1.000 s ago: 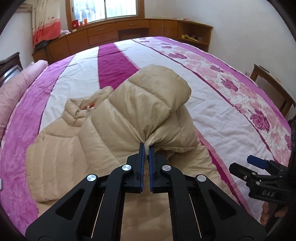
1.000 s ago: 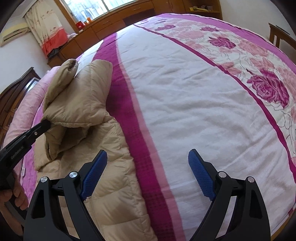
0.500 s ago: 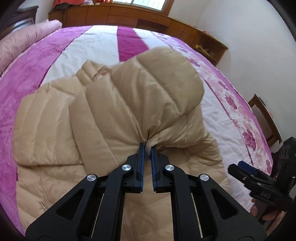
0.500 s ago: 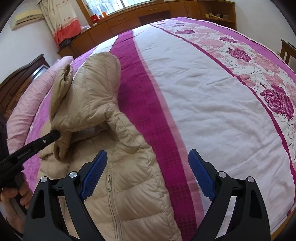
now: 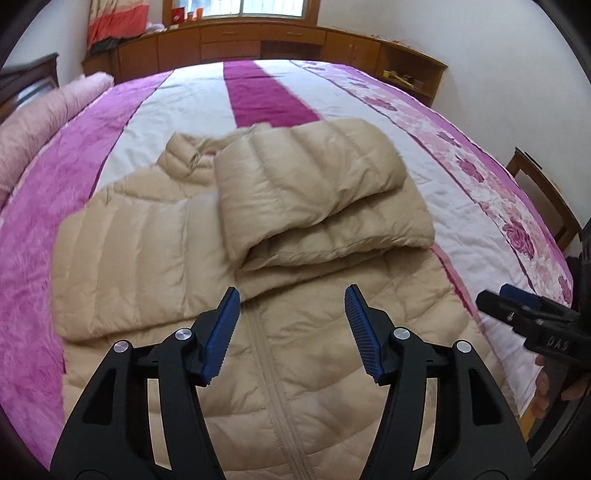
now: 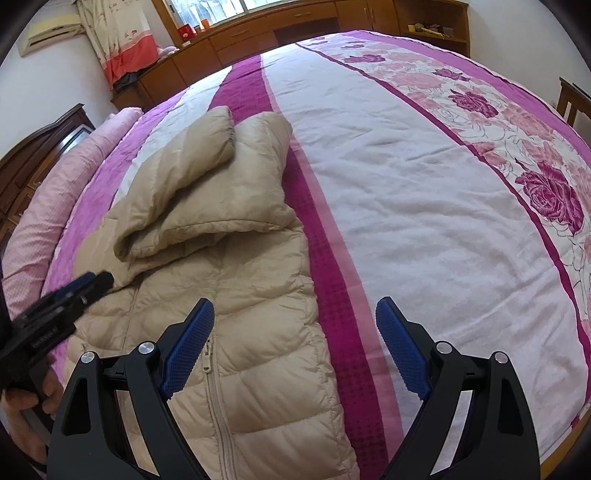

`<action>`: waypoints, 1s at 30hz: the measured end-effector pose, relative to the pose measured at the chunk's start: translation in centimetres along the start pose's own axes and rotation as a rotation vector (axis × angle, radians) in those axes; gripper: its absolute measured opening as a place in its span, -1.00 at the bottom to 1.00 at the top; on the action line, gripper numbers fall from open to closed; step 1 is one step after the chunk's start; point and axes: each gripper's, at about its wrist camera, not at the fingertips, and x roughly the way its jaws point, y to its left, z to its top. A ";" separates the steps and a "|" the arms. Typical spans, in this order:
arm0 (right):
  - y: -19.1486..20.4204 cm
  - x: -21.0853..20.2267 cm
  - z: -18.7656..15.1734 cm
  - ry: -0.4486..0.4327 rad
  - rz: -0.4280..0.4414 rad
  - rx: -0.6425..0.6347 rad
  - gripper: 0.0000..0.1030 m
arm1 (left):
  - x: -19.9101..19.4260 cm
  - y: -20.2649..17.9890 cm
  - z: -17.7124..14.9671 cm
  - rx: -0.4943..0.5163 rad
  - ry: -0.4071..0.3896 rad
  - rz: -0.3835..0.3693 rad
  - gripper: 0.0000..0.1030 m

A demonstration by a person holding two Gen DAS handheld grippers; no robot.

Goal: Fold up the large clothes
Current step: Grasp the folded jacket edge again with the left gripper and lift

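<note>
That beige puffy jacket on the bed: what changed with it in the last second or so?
The left gripper, which pinched the sleeve shut a second ago, carried it across the jacket chest and let go; its jaws are opening with nothing between them. The sleeve now lies folded over the front. The right gripper stayed open and empty, and the jacket body stayed flat on the bedspread.

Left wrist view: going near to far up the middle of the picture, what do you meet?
Left gripper, jaws opening with nothing between them → jacket front with its zipper → folded-over sleeve → bedspread's dark magenta stripe → wooden cabinets → window.
</note>
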 end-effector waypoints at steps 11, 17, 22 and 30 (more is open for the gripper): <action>-1.5 0.2 -0.1 0.004 0.003 0.035 0.68 | 3.2 -6.8 5.8 0.179 -0.075 0.093 0.24; -2.5 0.6 -0.2 0.012 0.008 0.058 0.68 | 6.0 -9.8 7.2 0.244 -0.079 0.124 0.24; -3.1 0.7 -0.2 0.016 0.010 0.071 0.68 | 8.1 -9.4 7.3 0.184 -0.030 0.096 -0.74; -2.9 0.8 0.0 0.008 0.021 0.072 0.68 | 3.5 -6.5 7.8 0.077 -0.096 0.004 -0.91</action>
